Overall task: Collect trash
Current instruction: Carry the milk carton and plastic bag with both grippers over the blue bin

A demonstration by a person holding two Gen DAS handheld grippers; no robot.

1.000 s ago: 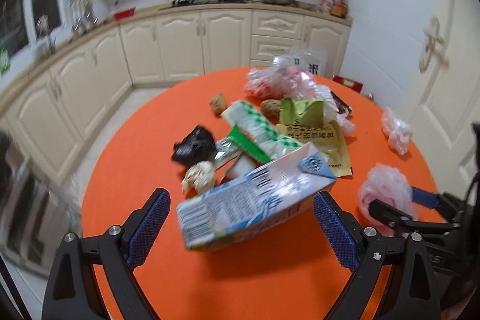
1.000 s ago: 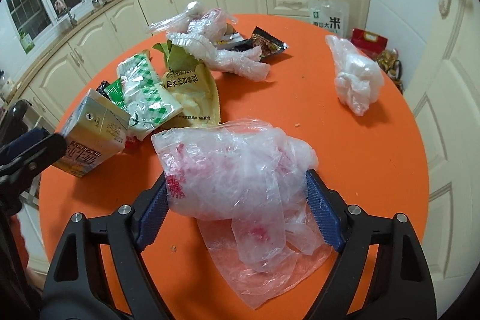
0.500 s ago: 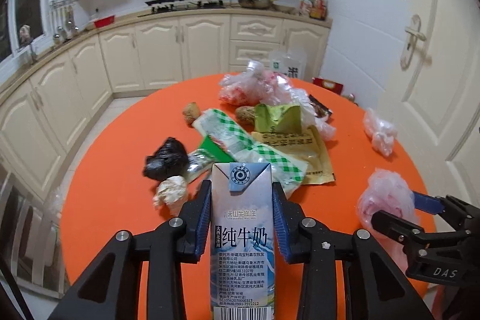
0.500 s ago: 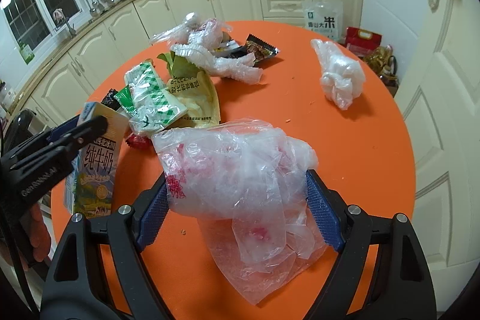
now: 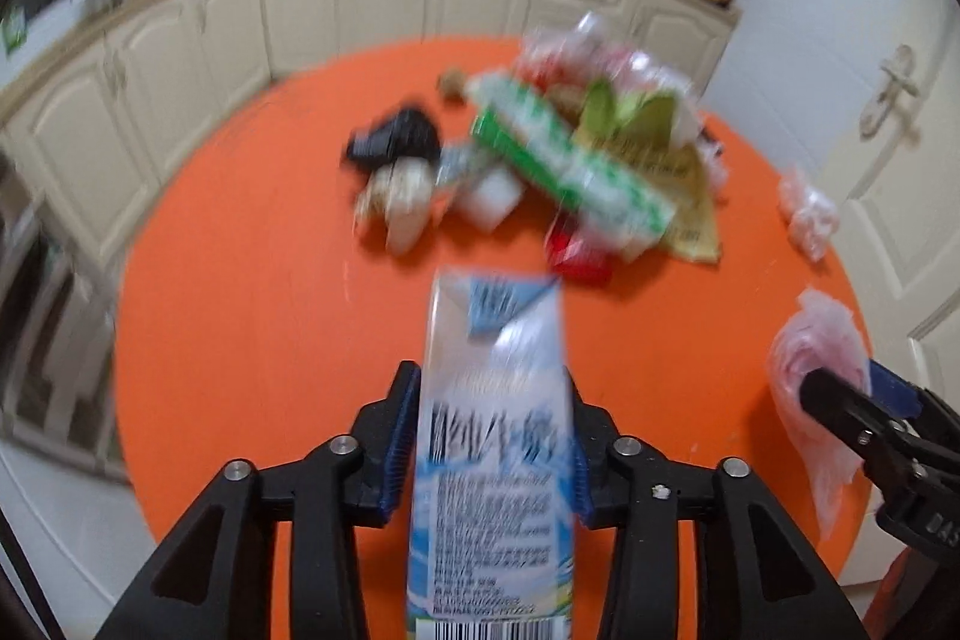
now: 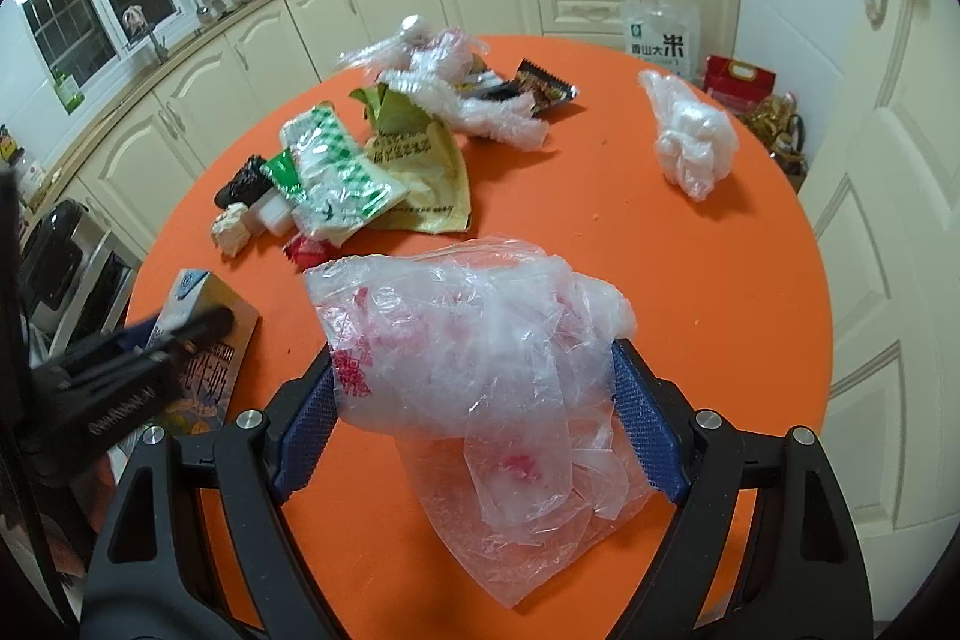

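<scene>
With the left gripper [image 5: 491, 451] pinching the milk carton [image 5: 492, 436] low above the orange desk [image 5: 270, 316], its jaws having just eased slightly wider, and the right gripper [image 6: 474, 433] closed on a limp plastic bag [image 6: 480, 346], either could slip free

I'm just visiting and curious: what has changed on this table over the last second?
The left gripper, wide open around the tipped milk carton a second ago, closed its jaws on it and stood it upright; they have just eased open slightly, though the carton looks still pinched. The right gripper stays clamped on the clear plastic bag. The wrapper pile on the orange table lies as before.
</scene>
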